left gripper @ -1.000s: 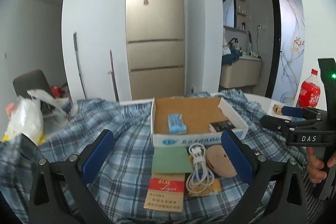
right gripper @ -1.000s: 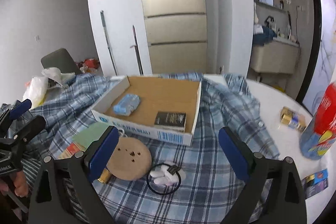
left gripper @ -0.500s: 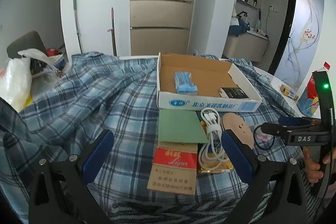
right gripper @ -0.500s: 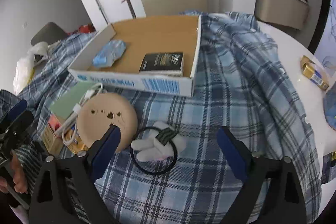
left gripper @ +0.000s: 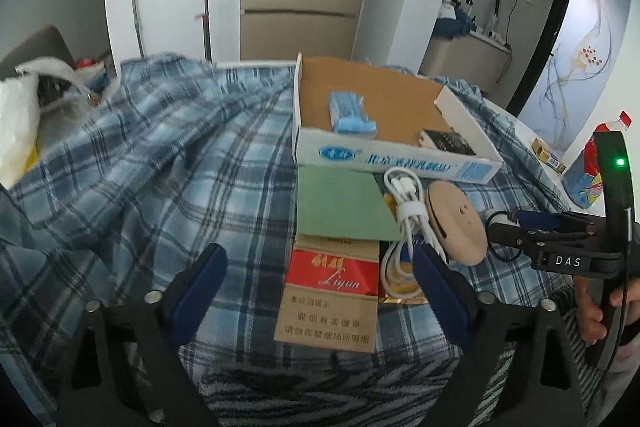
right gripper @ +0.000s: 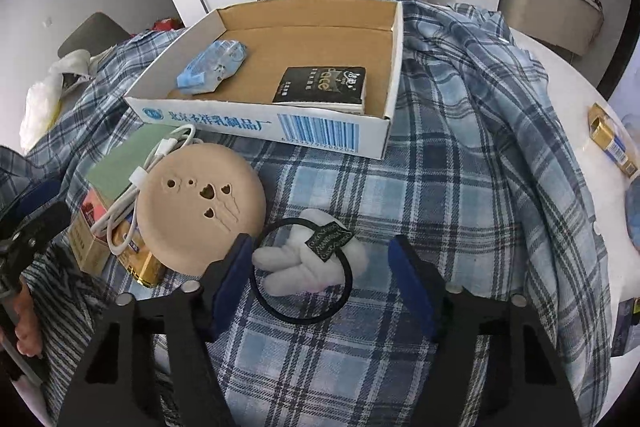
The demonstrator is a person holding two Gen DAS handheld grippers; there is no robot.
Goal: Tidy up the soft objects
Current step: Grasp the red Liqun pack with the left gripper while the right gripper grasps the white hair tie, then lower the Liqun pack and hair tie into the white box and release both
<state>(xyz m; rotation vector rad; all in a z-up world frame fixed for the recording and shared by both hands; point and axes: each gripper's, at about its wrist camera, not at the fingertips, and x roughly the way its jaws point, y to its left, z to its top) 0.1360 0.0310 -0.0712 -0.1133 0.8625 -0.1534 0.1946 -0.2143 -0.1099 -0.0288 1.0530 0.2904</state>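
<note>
A white plush hair tie (right gripper: 312, 263) on a black ring lies on the plaid cloth (right gripper: 460, 167). My right gripper (right gripper: 322, 285) hangs over it. Its jaws are closing with the plush between them, and the right pad (right gripper: 412, 287) is still clear of it. My left gripper (left gripper: 320, 291) is closing slightly over a red cigarette carton (left gripper: 332, 287), pads apart from it. Behind stands an open cardboard box (right gripper: 260, 123) holding a blue tissue pack (right gripper: 212, 65) and a black pack (right gripper: 320, 85). The right gripper (left gripper: 516, 223) also shows at the right of the left wrist view.
A tan round disc (right gripper: 200, 211), a coiled white cable (right gripper: 160, 155) and a green pad (right gripper: 120, 163) lie left of the hair tie. A gold pack (right gripper: 612, 143) sits on the bare white table at right, near a cola bottle (left gripper: 592, 167). A white plastic bag (left gripper: 16, 131) is far left.
Both grippers have sunk and tipped down toward the table. The right jaws have narrowed a lot around the plush hair tie. The left jaws have narrowed a little.
</note>
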